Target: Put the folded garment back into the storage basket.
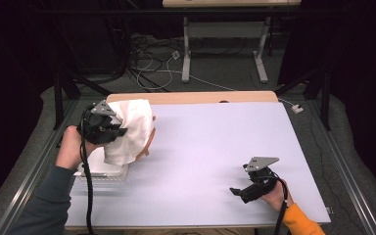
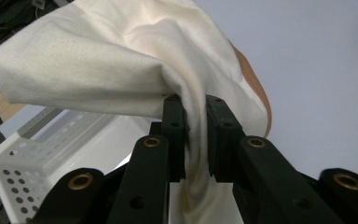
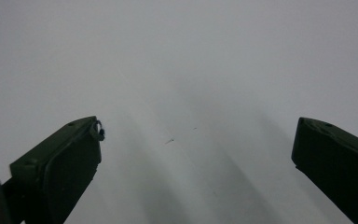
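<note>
A cream cloth (image 1: 131, 129) hangs at the left of the table, lifted above a white perforated basket (image 1: 103, 172). My left gripper (image 1: 118, 131) is shut on a fold of the cloth (image 2: 121, 65); in the left gripper view both black pads (image 2: 173, 135) press the fabric between them. Beneath and behind the cloth shows a brown rounded edge (image 2: 256, 88), what it belongs to I cannot tell. My right gripper (image 1: 240, 192) rests low near the front right of the table, its jaws wide open with nothing between them (image 3: 196, 154), facing bare table surface.
The pale table top (image 1: 215, 142) has a wooden strip along its far edge (image 1: 191, 97). The basket (image 2: 37, 149) sits at the front left corner. Behind the table stand a second desk's legs (image 1: 186, 54) and loose cables on the floor.
</note>
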The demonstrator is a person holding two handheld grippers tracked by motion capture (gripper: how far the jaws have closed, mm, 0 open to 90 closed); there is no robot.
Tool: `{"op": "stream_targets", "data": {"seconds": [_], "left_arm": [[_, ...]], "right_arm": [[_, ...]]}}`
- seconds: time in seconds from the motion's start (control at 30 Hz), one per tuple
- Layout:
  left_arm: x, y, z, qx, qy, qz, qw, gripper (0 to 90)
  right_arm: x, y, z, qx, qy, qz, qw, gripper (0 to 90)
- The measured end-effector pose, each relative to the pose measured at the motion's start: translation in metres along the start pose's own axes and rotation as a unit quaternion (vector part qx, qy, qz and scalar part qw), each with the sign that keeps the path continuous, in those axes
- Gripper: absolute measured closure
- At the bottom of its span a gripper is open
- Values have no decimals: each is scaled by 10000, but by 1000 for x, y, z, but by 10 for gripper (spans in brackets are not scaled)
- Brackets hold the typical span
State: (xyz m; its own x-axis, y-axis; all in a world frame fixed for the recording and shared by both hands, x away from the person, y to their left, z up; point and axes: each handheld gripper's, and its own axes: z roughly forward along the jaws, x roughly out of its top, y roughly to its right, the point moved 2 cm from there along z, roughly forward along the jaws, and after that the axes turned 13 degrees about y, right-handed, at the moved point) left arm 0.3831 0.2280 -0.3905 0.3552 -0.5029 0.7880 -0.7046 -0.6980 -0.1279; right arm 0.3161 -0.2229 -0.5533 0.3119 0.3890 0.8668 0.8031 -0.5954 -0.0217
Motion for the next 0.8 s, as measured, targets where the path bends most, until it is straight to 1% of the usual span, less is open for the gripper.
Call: {"op": "stream_targets", "data": {"seconds": [0.03,0.07,0.13,0.17,0.27,0.3,0.33,0.43,0.5,0.53,0.6,0.63,0.67,0.7,0.73,0.77,0.8], "left_arm": [[-1,-1,-1,10,13,-25,10000,794],[-1,-4,-4,59,-16,5,10000,794],[-2,-5,-5,82,-15,-13,10000,794],[-3,-8,-7,151,-24,15,9999,794],[-5,-11,-8,176,-63,37,9998,794],[-6,-12,-9,198,-81,-5,9998,794],[-7,-15,-11,213,-120,14,9997,794],[-9,-17,-12,217,-119,-24,9997,794],[-11,-21,-15,249,-179,-13,9995,794],[-11,-23,-17,237,-217,13,9995,794],[-13,-25,-19,297,-206,-40,9993,794],[-13,-26,-20,297,-243,-14,9993,793],[-14,-28,-21,293,-260,-21,9992,794],[-15,-29,-22,349,-229,-40,9991,793],[-16,-31,-23,340,-279,-31,9990,793],[-16,-31,-23,340,-279,-31,9990,793],[-19,-34,-24,377,-329,-52,9987,793]], "right_arm": [[0,0,0,-1,0,1,10000,11],[0,0,0,-1,-1,-1,10000,11],[0,0,0,-2,0,-3,10000,11],[0,0,0,-5,-7,-3,10000,11],[0,0,0,-7,-7,-3,10000,11],[0,0,0,-10,-8,-7,10000,11],[0,0,0,-27,-21,-8,10000,11],[0,0,0,-14,-5,-4,10000,12],[0,0,0,-13,-4,-7,10000,11],[0,0,0,-7,16,-10,10000,11],[1,0,-1,-34,52,-29,10000,10],[2,1,-2,-35,73,-24,10000,10],[1,0,-2,-54,102,18,9999,10],[1,0,-1,-53,100,19,9999,10],[1,1,-2,-46,69,-4,10000,10],[1,1,-2,-50,57,-14,10000,10],[1,0,-1,-40,55,-14,10000,10]]}}
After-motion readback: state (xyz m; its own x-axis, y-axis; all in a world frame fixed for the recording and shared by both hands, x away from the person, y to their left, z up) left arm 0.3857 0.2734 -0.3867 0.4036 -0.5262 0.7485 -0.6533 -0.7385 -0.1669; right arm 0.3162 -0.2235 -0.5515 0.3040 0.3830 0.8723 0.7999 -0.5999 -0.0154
